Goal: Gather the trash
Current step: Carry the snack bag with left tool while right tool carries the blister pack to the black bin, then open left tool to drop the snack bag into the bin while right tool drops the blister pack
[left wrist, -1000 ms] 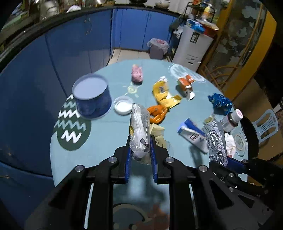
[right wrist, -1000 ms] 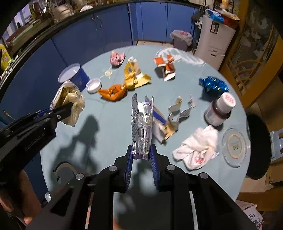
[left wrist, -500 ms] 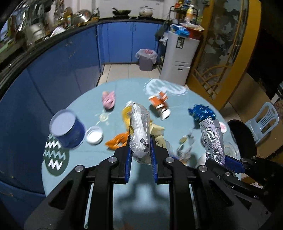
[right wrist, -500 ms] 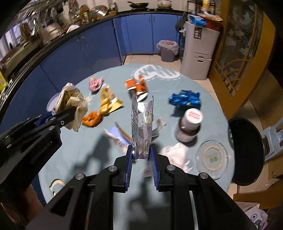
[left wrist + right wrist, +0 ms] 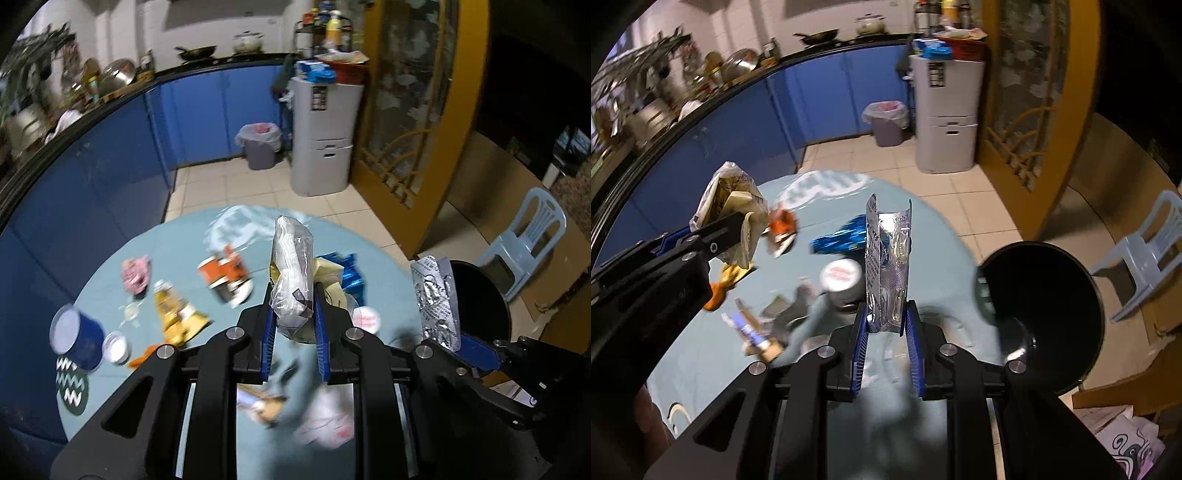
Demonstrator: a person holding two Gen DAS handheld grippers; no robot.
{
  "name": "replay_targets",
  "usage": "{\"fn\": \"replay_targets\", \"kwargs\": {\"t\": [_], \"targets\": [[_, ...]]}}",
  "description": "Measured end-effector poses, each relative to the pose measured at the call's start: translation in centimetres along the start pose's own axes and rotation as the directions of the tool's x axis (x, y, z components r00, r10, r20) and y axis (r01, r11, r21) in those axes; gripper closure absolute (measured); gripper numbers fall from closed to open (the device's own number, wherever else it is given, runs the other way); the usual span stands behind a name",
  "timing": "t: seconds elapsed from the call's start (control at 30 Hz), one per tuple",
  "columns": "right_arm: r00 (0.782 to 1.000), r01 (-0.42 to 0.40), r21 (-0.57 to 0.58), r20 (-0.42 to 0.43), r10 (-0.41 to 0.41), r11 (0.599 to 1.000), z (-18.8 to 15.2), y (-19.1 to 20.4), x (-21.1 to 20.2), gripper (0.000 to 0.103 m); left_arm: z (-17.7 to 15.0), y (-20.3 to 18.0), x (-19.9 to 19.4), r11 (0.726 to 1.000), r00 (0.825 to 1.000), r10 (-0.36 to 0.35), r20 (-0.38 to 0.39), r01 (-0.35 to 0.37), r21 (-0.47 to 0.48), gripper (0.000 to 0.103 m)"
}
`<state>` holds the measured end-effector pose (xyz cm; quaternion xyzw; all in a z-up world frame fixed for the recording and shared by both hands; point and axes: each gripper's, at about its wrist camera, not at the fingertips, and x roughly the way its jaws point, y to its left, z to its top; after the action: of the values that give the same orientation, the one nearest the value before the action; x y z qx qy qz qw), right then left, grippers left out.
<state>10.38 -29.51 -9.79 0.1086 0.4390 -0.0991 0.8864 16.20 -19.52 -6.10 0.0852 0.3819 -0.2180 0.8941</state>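
My left gripper (image 5: 293, 314) is shut on a crumpled clear plastic bag (image 5: 291, 269), held above the round light-blue table (image 5: 110, 266); the bag also shows in the right wrist view (image 5: 733, 206). My right gripper (image 5: 886, 325) is shut on a silver blister pack (image 5: 888, 258), also in the left wrist view (image 5: 437, 299). A black round bin (image 5: 1045, 314) stands by the table's right edge, just right of my right gripper. Trash lies on the table: an orange carton (image 5: 223, 271), a yellow wrapper (image 5: 173, 310), a blue foil wrapper (image 5: 838, 234).
A pill bottle with a white lid (image 5: 842, 280), a blue cup (image 5: 75, 332), a pink wrapper (image 5: 135, 273) and a white tissue (image 5: 325, 421) are on the table. Beyond it stand a lined grey bin (image 5: 260, 146), a white cabinet (image 5: 323, 136) and a plastic chair (image 5: 528, 240).
Both grippers have swung right and risen, still holding the bag and the blister pack. The black bin has come into view beside my right gripper.
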Motion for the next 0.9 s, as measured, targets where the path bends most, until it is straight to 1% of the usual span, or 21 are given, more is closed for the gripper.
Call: {"fn": "replay_targets", "kwargs": {"t": [0.2, 0.33, 0.43, 0.5, 0.6, 0.63, 0.7, 0.8, 0.87, 0.9], "targets": [[0.999, 0.042, 0.071, 0.025, -0.044, 0.997, 0.4, -4.9, 0.0, 0.083, 1.6, -5.6, 1.1, 0.996, 0.999, -0.04, 0.02, 0.038, 0.082, 0.083], [0.996, 0.076, 0.12, 0.033, -0.081, 0.99, 0.7, -8.2, 0.1, 0.083, 2.8, -8.9, 2.4, 0.991, 0.996, -0.084, 0.016, 0.082, 0.109, 0.083], [0.993, 0.107, 0.162, 0.03, -0.113, 0.981, 1.0, -11.0, 0.6, 0.083, 3.4, -11.4, 3.7, 0.985, 0.992, -0.127, 0.0, 0.126, 0.121, 0.083], [0.992, 0.115, 0.191, 0.024, -0.121, 0.975, 1.3, -13.0, 1.0, 0.083, 3.9, -13.6, 4.7, 0.98, 0.99, -0.141, -0.018, 0.142, 0.141, 0.083], [0.991, 0.13, 0.223, 0.015, -0.136, 0.966, 1.4, -15.4, 1.5, 0.083, 4.4, -15.8, 5.9, 0.974, 0.986, -0.166, -0.032, 0.169, 0.149, 0.083], [0.99, 0.133, 0.231, 0.012, -0.139, 0.964, 1.4, -15.9, 1.6, 0.083, 4.7, -16.8, 6.4, 0.973, 0.985, -0.172, -0.034, 0.175, 0.153, 0.082], [0.99, 0.137, 0.251, 0.005, -0.143, 0.958, 1.3, -17.3, 1.9, 0.083, 4.9, -17.9, 7.1, 0.974, 0.986, -0.162, -0.043, 0.167, 0.156, 0.08], [0.99, 0.136, 0.276, -0.01, -0.139, 0.952, 0.9, -18.9, 2.2, 0.083, 5.3, -19.3, 8.5, 0.977, 0.986, -0.152, -0.071, 0.16, 0.138, 0.077], [0.991, 0.132, 0.287, -0.016, -0.133, 0.949, 0.7, -19.7, 2.4, 0.083, 5.5, -20.0, 9.3, 0.976, 0.983, -0.159, -0.091, 0.171, 0.136, 0.076], [0.991, 0.131, 0.29, -0.018, -0.132, 0.948, 0.7, -19.9, 2.5, 0.082, 5.5, -20.3, 9.7, 0.975, 0.98, -0.168, -0.103, 0.181, 0.132, 0.073]]}}
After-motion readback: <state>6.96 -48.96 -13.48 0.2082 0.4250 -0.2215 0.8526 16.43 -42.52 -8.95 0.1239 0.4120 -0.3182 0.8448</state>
